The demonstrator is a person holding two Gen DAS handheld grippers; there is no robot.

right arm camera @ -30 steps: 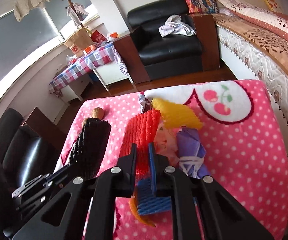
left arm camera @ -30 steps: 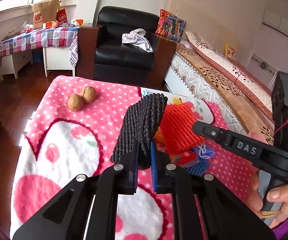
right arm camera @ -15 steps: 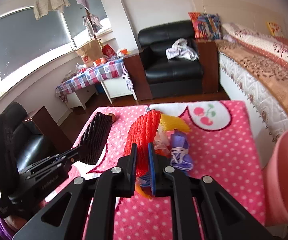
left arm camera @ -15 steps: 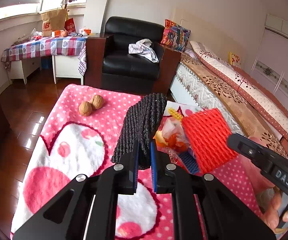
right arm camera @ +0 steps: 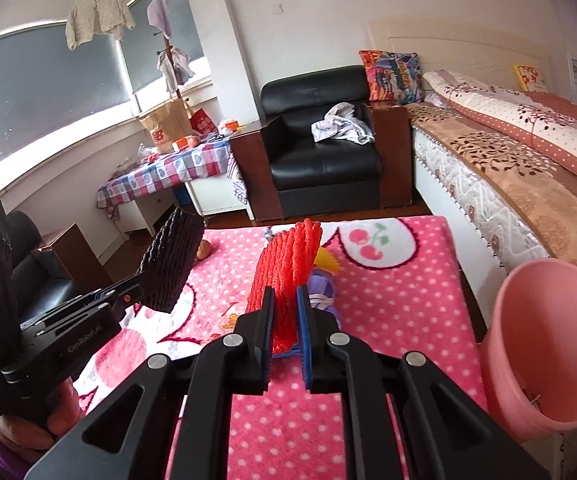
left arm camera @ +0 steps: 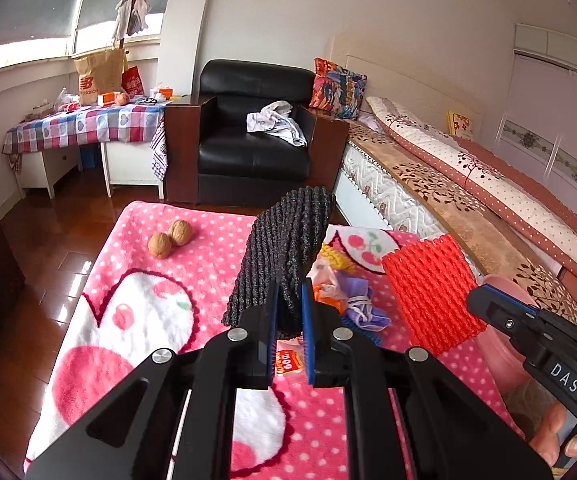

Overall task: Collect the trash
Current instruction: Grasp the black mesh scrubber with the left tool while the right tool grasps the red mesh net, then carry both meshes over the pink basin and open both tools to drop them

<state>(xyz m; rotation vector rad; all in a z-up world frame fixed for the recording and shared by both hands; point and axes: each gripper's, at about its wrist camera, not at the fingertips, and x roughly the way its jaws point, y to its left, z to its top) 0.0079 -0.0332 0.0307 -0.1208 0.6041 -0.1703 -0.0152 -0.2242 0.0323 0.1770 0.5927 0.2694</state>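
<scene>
We hold a black ribbed foam net sleeve [left arm camera: 288, 256] pinched between our left gripper [left arm camera: 289, 300] jaws, and a red foam net sleeve [right arm camera: 288, 276] clamped in our right gripper [right arm camera: 285, 312]. Beyond both jaws, a small trash heap [left arm camera: 344, 292] lies on the pink dotted blanket [left arm camera: 136, 312]. Right of the right jaws stands a pink plastic bin [right arm camera: 544, 344].

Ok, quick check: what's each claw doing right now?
Left claw: closed on the black foam net, lifted off the table.
Right claw: closed on the red foam net, also lifted.
</scene>
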